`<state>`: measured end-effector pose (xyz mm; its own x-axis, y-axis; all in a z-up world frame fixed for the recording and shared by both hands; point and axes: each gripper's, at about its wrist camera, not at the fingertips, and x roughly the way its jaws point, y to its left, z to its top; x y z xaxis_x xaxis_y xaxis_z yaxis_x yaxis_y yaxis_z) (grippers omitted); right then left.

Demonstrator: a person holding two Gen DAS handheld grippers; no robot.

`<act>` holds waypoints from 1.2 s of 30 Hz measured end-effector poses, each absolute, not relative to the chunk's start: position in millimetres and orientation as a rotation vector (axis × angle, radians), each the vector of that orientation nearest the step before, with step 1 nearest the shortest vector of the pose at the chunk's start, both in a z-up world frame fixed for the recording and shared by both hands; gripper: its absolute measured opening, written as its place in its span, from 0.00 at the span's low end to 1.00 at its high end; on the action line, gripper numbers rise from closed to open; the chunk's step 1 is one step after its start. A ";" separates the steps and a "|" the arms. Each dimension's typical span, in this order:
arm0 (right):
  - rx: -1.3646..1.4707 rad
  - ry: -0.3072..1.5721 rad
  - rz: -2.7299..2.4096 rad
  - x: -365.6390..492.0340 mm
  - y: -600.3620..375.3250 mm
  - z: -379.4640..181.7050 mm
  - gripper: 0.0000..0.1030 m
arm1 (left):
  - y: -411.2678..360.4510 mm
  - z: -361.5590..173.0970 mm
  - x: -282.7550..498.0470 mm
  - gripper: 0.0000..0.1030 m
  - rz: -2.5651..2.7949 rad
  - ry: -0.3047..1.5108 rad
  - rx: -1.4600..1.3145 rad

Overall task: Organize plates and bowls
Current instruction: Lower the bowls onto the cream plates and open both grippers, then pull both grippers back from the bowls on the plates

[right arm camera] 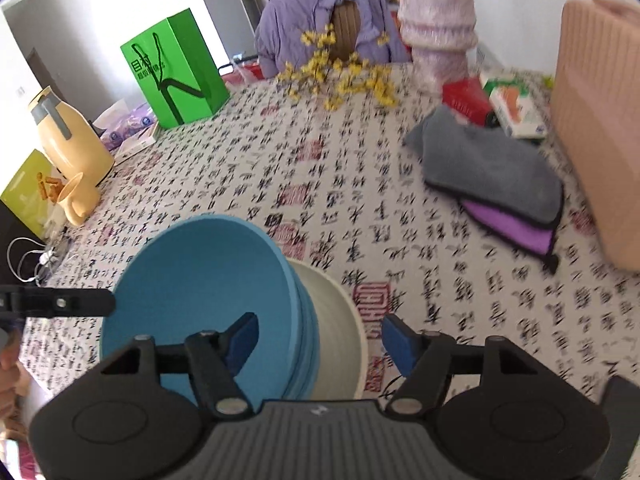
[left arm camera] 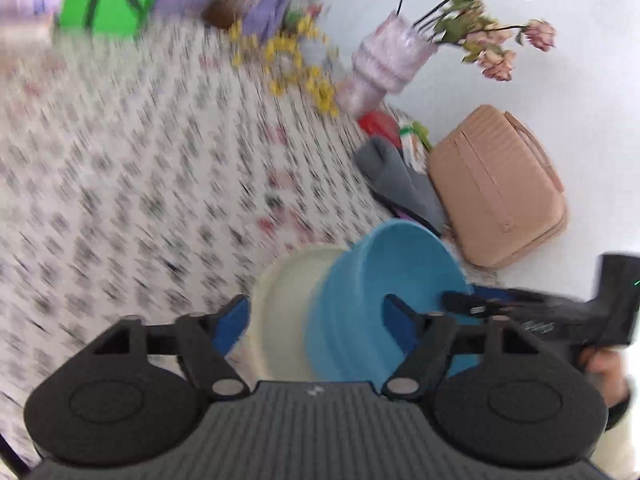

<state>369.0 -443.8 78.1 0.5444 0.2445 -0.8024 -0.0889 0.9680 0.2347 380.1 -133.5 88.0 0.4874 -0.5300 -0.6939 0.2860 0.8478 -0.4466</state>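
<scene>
A stack of blue bowls (left arm camera: pixel 360 300) sits tilted in a cream bowl (left arm camera: pixel 280 312) on the calligraphy tablecloth. In the left wrist view my left gripper (left arm camera: pixel 316 324) is open, its blue fingers standing either side of the stack. In the right wrist view the blue bowls (right arm camera: pixel 208 284) and cream bowl (right arm camera: pixel 336 320) lie between the wide-open fingers of my right gripper (right arm camera: pixel 320 340). The right gripper's body shows at the right of the left wrist view (left arm camera: pixel 560 316); a left fingertip (right arm camera: pixel 60 302) shows at the left edge of the right wrist view. Neither gripper clamps anything.
A grey and purple cloth (right arm camera: pixel 492 172), pink case (right arm camera: pixel 600 120), red and green boxes (right arm camera: pixel 468 98), lilac vase (right arm camera: pixel 440 32), yellow flowers (right arm camera: pixel 344 76), green bag (right arm camera: pixel 176 68) and yellow kettle with cup (right arm camera: pixel 68 148) ring the table. A purple-draped chair (right arm camera: pixel 320 20) stands behind.
</scene>
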 end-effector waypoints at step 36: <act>-0.024 0.144 0.108 67.3 -279.7 24.9 1.00 | -72.2 27.8 53.5 1.00 -0.034 0.173 0.028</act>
